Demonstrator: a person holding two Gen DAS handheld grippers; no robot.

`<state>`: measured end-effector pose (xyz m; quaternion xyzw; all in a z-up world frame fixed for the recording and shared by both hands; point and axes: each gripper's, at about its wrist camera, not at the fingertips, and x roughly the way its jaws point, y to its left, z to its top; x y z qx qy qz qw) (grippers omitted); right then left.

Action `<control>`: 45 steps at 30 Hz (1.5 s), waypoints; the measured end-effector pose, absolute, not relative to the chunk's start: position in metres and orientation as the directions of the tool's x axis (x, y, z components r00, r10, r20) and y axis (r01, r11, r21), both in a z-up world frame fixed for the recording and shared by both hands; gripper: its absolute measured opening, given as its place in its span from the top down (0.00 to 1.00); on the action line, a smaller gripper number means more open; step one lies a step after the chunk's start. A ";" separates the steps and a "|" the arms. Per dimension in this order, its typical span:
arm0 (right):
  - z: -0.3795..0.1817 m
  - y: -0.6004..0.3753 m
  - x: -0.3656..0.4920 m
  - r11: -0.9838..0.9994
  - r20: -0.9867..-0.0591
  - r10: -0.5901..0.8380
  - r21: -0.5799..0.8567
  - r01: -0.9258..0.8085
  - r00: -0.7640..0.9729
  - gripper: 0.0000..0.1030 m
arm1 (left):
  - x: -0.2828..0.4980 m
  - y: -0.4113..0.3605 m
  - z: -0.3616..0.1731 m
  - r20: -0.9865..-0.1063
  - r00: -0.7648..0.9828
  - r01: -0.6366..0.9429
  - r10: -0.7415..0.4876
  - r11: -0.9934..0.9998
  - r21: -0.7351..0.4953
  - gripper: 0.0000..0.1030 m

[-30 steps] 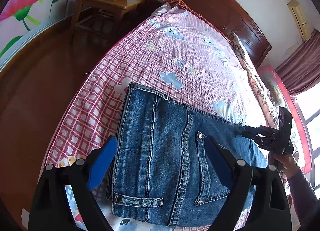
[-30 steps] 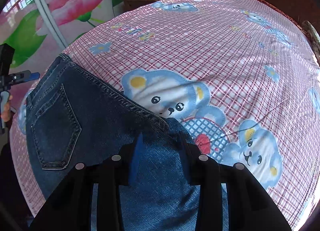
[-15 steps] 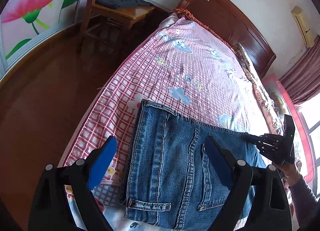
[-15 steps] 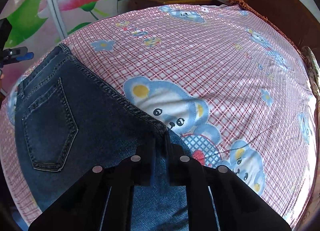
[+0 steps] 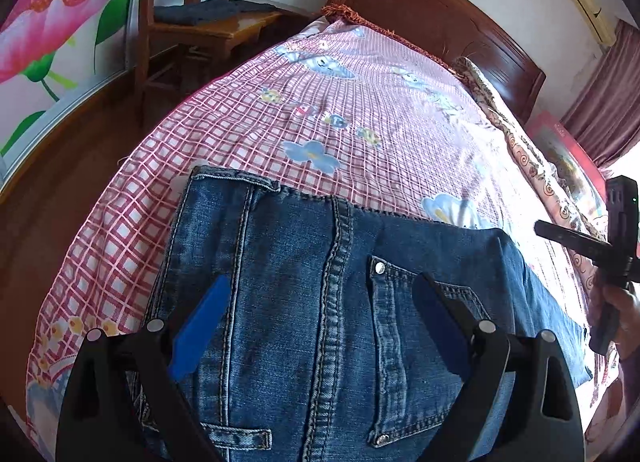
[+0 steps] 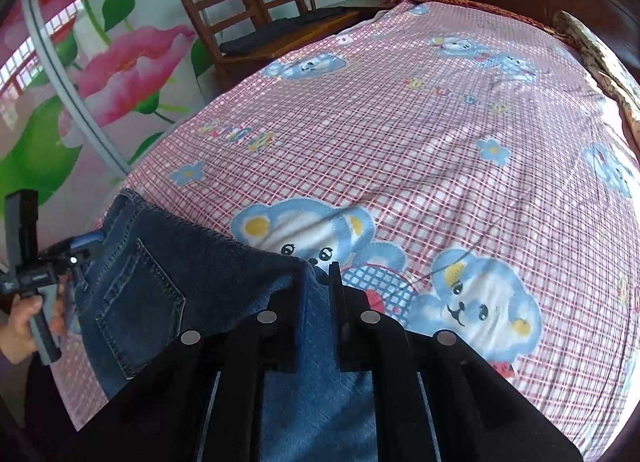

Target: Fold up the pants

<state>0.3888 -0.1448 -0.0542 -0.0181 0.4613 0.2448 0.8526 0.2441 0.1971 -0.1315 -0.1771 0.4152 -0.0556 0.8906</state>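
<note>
Folded blue jeans (image 5: 320, 302) lie on the pink checked bedsheet (image 5: 340, 113), waistband toward the left edge of the bed. My left gripper (image 5: 320, 302) is open, its blue pads spread over the seat and back pocket, holding nothing. My right gripper (image 6: 316, 274) is shut on the jeans (image 6: 160, 282), pinching a fold of lighter denim between its fingers at the garment's right end. In the left wrist view the right gripper (image 5: 576, 238) shows at the far right. In the right wrist view the left gripper (image 6: 52, 262) shows at the far left.
A wooden chair (image 5: 192, 13) with dark folded cloth stands beside the bed at the far left. A dark wooden headboard (image 5: 440, 17) and a patterned pillow (image 5: 520, 133) lie at the far end. A floral wardrobe door (image 6: 80, 81) and wooden floor (image 5: 48, 181) are left of the bed.
My right gripper has closed on the jeans' fold. My left gripper has come back in low over the waistband after pulling back, still open.
</note>
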 end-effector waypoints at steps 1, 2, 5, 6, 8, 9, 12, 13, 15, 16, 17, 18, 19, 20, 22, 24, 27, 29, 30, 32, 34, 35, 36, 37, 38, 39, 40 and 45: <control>-0.047 -0.167 0.379 0.890 -0.784 0.410 0.231 -0.393 0.466 0.93 | 0.245 0.199 -0.134 -0.713 0.658 -0.045 -0.242 0.933 -0.358 0.10; -0.041 -0.190 0.368 0.893 -0.772 0.427 0.278 -0.355 0.470 0.93 | 0.246 0.201 -0.136 -0.707 0.666 -0.042 -0.236 0.935 -0.352 0.10; -0.029 -0.261 0.325 0.905 -0.748 0.425 0.353 -0.238 0.510 0.93 | 0.253 0.209 -0.148 -0.723 0.657 -0.053 -0.214 0.943 -0.328 0.11; -0.027 -0.284 0.310 0.901 -0.741 0.430 0.386 -0.197 0.515 0.93 | 0.254 0.211 -0.147 -0.713 0.664 -0.052 -0.223 0.939 -0.341 0.11; -0.028 -0.327 0.278 0.910 -0.757 0.392 0.402 -0.100 0.522 0.93 | 0.259 0.210 -0.145 -0.727 0.656 -0.051 -0.204 0.949 -0.312 0.11; -0.027 -0.348 0.261 0.920 -0.767 0.352 0.389 -0.046 0.537 0.93 | 0.261 0.210 -0.145 -0.730 0.654 -0.049 -0.201 0.951 -0.305 0.11; -0.029 -0.408 0.209 0.933 -0.814 0.185 0.321 0.161 0.551 0.93 | 0.265 0.206 -0.146 -0.739 0.648 -0.036 -0.185 0.962 -0.272 0.11; -0.031 -0.425 0.193 0.930 -0.823 0.142 0.302 0.211 0.549 0.93 | 0.266 0.204 -0.146 -0.741 0.647 -0.031 -0.180 0.965 -0.262 0.11; -0.039 -0.457 0.169 0.918 -0.847 0.053 0.250 0.308 0.529 0.93 | 0.268 0.205 -0.147 -0.741 0.646 -0.029 -0.184 0.964 -0.265 0.10; -0.044 -0.468 0.162 0.915 -0.857 0.027 0.229 0.332 0.515 0.93 | 0.269 0.205 -0.147 -0.741 0.646 -0.030 -0.184 0.964 -0.265 0.10; -0.052 -0.476 0.158 0.914 -0.863 0.008 0.211 0.345 0.505 0.93 | 0.269 0.204 -0.147 -0.744 0.644 -0.029 -0.178 0.966 -0.257 0.10; -0.059 -0.483 0.156 0.915 -0.871 -0.014 0.187 0.358 0.491 0.93 | 0.269 0.201 -0.147 -0.747 0.642 -0.025 -0.173 0.969 -0.245 0.09; -0.065 -0.489 0.157 0.917 -0.876 -0.036 0.161 0.364 0.481 0.93 | 0.270 0.199 -0.147 -0.752 0.638 -0.021 -0.166 0.972 -0.232 0.07; -0.069 -0.492 0.158 0.923 -0.874 -0.075 0.121 0.365 0.480 0.93 | 0.270 0.197 -0.148 -0.756 0.635 -0.021 -0.157 0.975 -0.220 0.07; -0.075 -0.498 0.164 0.931 -0.860 -0.078 0.118 0.345 0.505 0.93 | 0.270 0.194 -0.147 -0.761 0.632 -0.020 -0.148 0.978 -0.206 0.06; -0.078 -0.506 0.174 0.926 -0.852 -0.099 0.111 0.361 0.515 0.93 | 0.269 0.195 -0.147 -0.759 0.633 -0.020 -0.152 0.977 -0.213 0.06; -0.083 -0.515 0.192 0.925 -0.850 -0.151 0.059 0.376 0.505 0.93 | 0.269 0.195 -0.147 -0.763 0.630 -0.020 -0.145 0.979 -0.203 0.06; -0.097 -0.523 0.205 0.919 -0.883 -0.090 0.104 0.379 0.461 0.93 | 0.270 0.193 -0.147 -0.767 0.627 -0.019 -0.138 0.981 -0.192 0.06; -0.102 -0.522 0.210 0.921 -0.890 -0.090 0.096 0.377 0.447 0.93 | 0.269 0.193 -0.147 -0.767 0.627 -0.019 -0.137 0.982 -0.190 0.06; -0.106 -0.519 0.215 0.937 -0.892 -0.103 0.061 0.344 0.440 0.93 | 0.269 0.194 -0.147 -0.765 0.628 -0.019 -0.141 0.980 -0.196 0.06; -0.102 -0.512 0.217 0.948 -0.892 -0.153 -0.012 0.318 0.425 1.00 | 0.269 0.194 -0.147 -0.764 0.629 -0.018 -0.143 0.980 -0.199 0.05; -0.099 -0.505 0.220 0.948 -0.884 -0.230 -0.110 0.297 0.406 1.00 | 0.269 0.194 -0.147 -0.764 0.629 -0.018 -0.143 0.980 -0.199 0.05; -0.097 -0.498 0.221 0.940 -0.868 -0.303 -0.205 0.271 0.392 1.00 | 0.269 0.194 -0.147 -0.764 0.629 -0.017 -0.144 0.980 -0.200 0.05; -0.096 -0.500 0.221 0.936 -0.865 -0.322 -0.230 0.264 0.385 1.00 | 0.269 0.194 -0.147 -0.763 0.630 -0.017 -0.146 0.979 -0.202 0.05; -0.097 -0.507 0.220 0.940 -0.877 -0.301 -0.207 0.273 0.374 1.00 | 0.269 0.194 -0.147 -0.761 0.631 -0.016 -0.149 0.979 -0.205 0.05; -0.098 -0.511 0.219 0.934 -0.875 -0.316 -0.220 0.280 0.368 1.00 | 0.269 0.194 -0.147 -0.760 0.632 -0.015 -0.153 0.978 -0.209 0.05; -0.097 -0.514 0.217 0.932 -0.872 -0.321 -0.222 0.287 0.368 1.00 | 0.269 0.195 -0.147 -0.759 0.633 -0.014 -0.155 0.977 -0.212 0.04; -0.078 -0.506 0.184 0.923 -0.882 -0.126 0.063 0.378 0.453 0.83 | 0.270 0.193 -0.143 -0.763 0.628 -0.014 -0.150 0.979 -0.204 0.04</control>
